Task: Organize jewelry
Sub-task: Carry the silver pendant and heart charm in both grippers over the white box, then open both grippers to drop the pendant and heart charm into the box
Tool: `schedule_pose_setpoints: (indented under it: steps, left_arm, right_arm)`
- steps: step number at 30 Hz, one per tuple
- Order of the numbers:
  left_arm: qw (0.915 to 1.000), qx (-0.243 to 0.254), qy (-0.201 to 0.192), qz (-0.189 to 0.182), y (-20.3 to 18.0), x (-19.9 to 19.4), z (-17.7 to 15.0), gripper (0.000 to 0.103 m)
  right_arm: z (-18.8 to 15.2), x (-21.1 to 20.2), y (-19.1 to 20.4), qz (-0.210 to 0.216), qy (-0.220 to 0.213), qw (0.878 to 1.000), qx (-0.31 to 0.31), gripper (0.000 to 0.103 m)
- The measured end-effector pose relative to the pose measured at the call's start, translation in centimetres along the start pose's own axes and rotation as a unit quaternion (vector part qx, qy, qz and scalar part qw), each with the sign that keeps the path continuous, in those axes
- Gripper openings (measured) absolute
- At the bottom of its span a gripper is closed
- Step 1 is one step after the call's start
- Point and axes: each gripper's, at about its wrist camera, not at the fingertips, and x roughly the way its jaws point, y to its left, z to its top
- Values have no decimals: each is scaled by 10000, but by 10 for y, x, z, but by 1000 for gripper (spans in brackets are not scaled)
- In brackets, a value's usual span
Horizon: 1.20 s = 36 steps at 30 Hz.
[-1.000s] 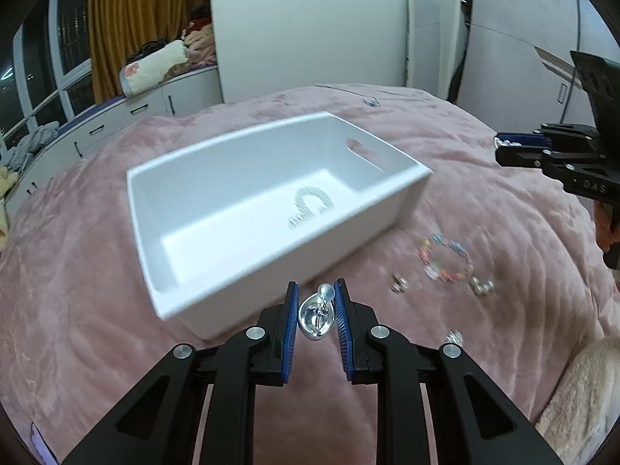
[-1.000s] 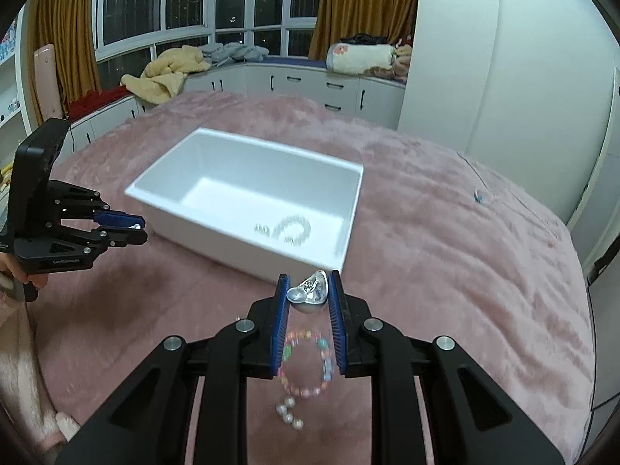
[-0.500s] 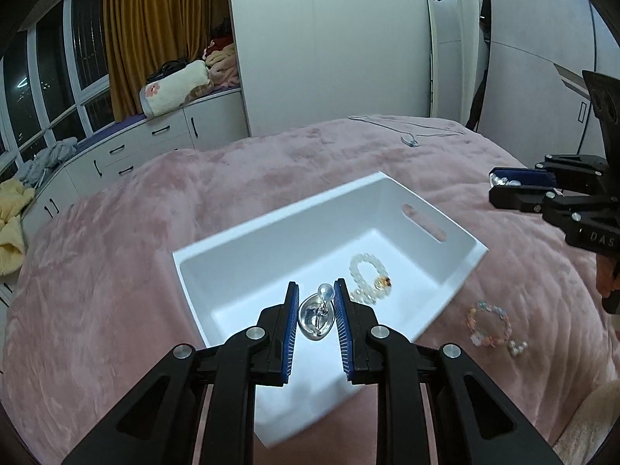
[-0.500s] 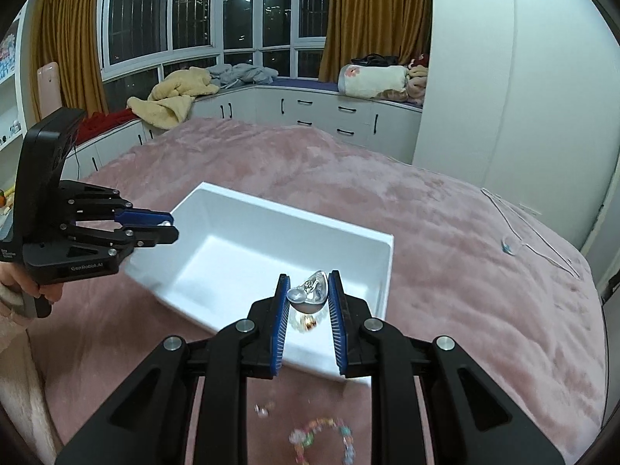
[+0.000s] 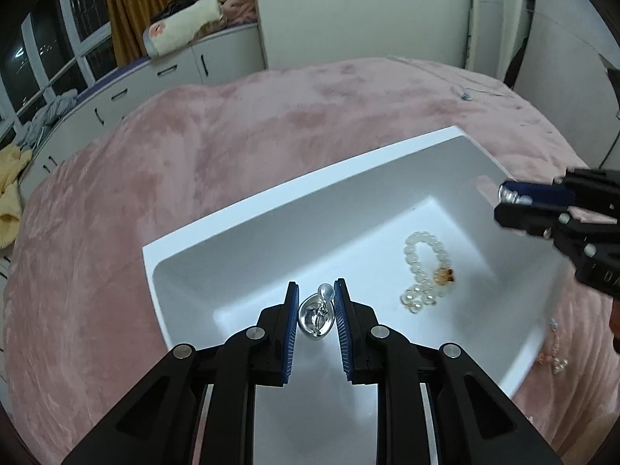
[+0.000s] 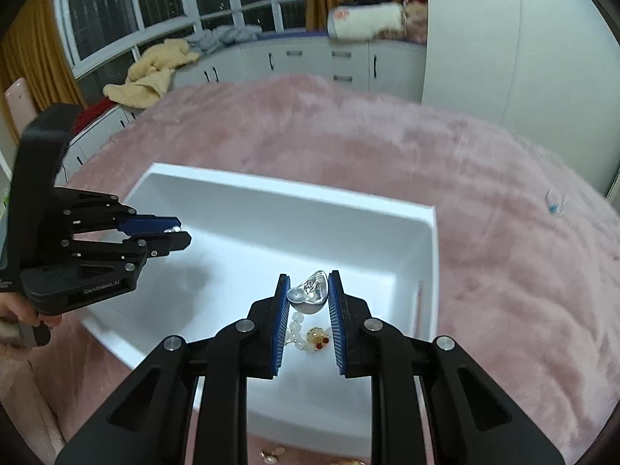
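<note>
While both grippers hang over a white bin (image 5: pixel 248 209) on a pink blanket (image 5: pixel 162 147), each pinches one silver earring. The left gripper (image 5: pixel 316 306) has its blue pads narrowly closed on a shiny teardrop earring (image 5: pixel 316 316) with a small pearl at its top, above the bin's near end. The right gripper (image 6: pixel 308 296) clamps a matching earring (image 6: pixel 310 292) over the bin's other end. Under it, on the bin floor, lies a pale bead bracelet (image 5: pixel 424 271) with an amber and red charm. A second, colourful bracelet (image 5: pixel 554 352) lies on the blanket just outside the bin. White cabinets (image 6: pixel 310 62) and dark windows (image 6: pixel 162 4) line the far wall.
</note>
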Motion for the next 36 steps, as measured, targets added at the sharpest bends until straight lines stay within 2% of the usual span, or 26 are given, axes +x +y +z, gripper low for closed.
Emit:
schedule_pose_setpoints:
  steps: [4,10,12,13,14,18,20,21,24,26,27,36]
  left_arm:
    - [9998,-107,178,60,4,13,0,23]
    - [9996,-101,185,167,4,13,1,24]
    - [9996,-69,153,216,3,11,1,27]
    - [9996,-61,131,246,2,10,0,33]
    - [9995,-88,101,284,2,8,0,39]
    - [9992,-309,7,248,9,1,0,41]
    - [9989,-372,-123,268,12,-6,-1,52]
    - [9987,-392,-179,266,13,-9,-2,54]
    - [9977,-475,-439,191,15,-26,-4,62]
    - [9964,-494,-663,189,15,-41,-8,73]
    - [9957,-490,-761,176,14,-48,-10,73]
    - [9901,-243,-1373,145,-10,-103,-31,86]
  right_arm:
    - [5,18,4,60,145,9998,87,21]
    - [12,27,10,45,144,9998,107,22]
    - [13,26,11,50,119,9998,137,23]
    - [13,25,11,38,117,9998,139,23]
    - [13,24,12,27,119,9998,136,27]
    - [14,15,11,-53,14,9999,150,46]
    - [16,8,10,-140,-90,9998,145,57]
    - [15,3,10,-148,-158,9997,136,63]
    - [15,-12,10,-141,-293,9994,95,64]
    - [14,-25,10,-161,-406,9990,74,68]
    - [13,-30,10,-168,-462,9988,66,71]
    - [-4,-95,3,-259,-965,9950,23,78]
